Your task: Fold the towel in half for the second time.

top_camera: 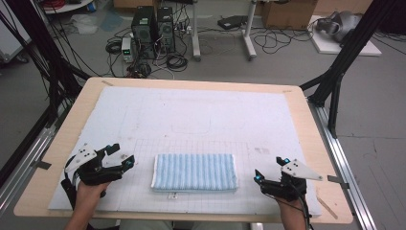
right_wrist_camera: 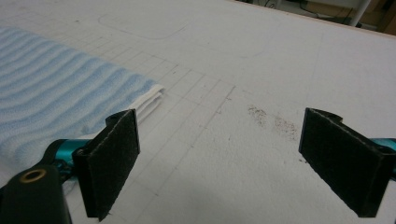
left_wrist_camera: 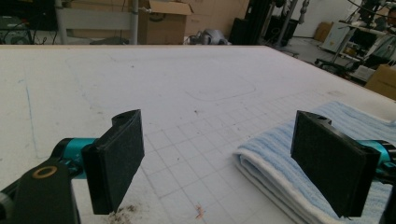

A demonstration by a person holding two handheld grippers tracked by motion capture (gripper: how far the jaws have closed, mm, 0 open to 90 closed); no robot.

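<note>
A folded towel (top_camera: 195,172) with blue and white stripes lies flat on the white gridded mat near the table's front edge. My left gripper (top_camera: 121,155) rests to its left, open, its jaws wide apart with nothing between them. In the left gripper view the towel (left_wrist_camera: 299,154) lies at the right, behind the right jaw of that gripper (left_wrist_camera: 233,163). My right gripper (top_camera: 270,168) sits to the towel's right, also open and empty. In the right gripper view the towel (right_wrist_camera: 60,98) lies at the left, its folded corner beyond the left jaw of the gripper (right_wrist_camera: 219,163).
The white mat (top_camera: 201,110) covers most of the wooden table (top_camera: 306,120); a faint rounded outline is drawn on it beyond the towel. Dark specks mark the mat (right_wrist_camera: 273,122) right of the towel. Computers, cables and frame legs stand on the floor past the far edge.
</note>
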